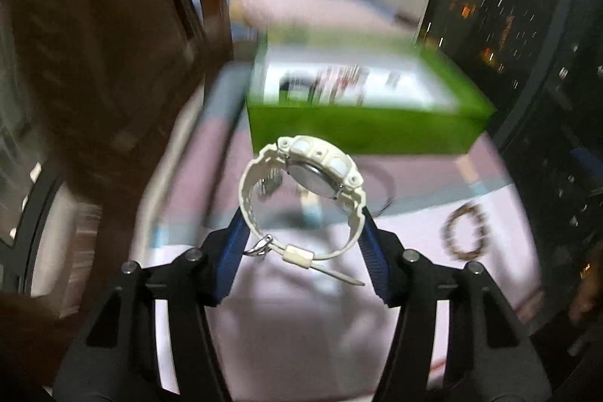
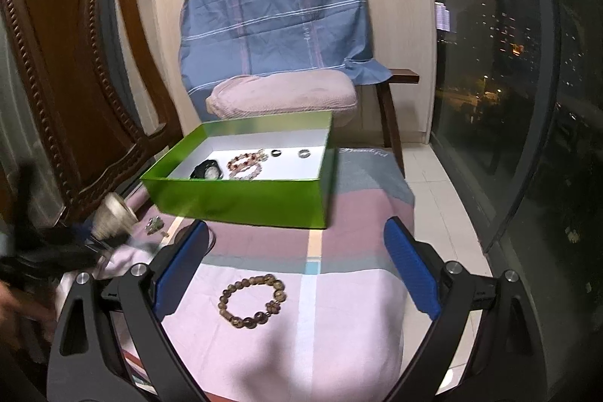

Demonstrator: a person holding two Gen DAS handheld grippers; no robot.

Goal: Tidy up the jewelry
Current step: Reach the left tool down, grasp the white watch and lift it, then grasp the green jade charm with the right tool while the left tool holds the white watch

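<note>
My left gripper [image 1: 303, 217] is shut on a white watch [image 1: 301, 191] by its strap and holds it above the cloth, just in front of the green box [image 1: 361, 134]. The left wrist view is blurred by motion. My right gripper [image 2: 297, 255] is open and empty, its blue pads on either side of a brown bead bracelet [image 2: 251, 300] that lies on the pink cloth; it also shows in the left wrist view [image 1: 465, 232]. The green box [image 2: 241, 198] holds a black watch [image 2: 206, 171], a pink bead bracelet [image 2: 245, 166] and two rings [image 2: 290, 153].
A small silvery trinket [image 2: 153, 225] lies on the cloth left of the box. The left gripper with the white watch [image 2: 113, 213] shows blurred at the left. A carved wooden chair [image 2: 71, 63] stands at the left, a cushioned bench [image 2: 282, 97] behind the box, a window at the right.
</note>
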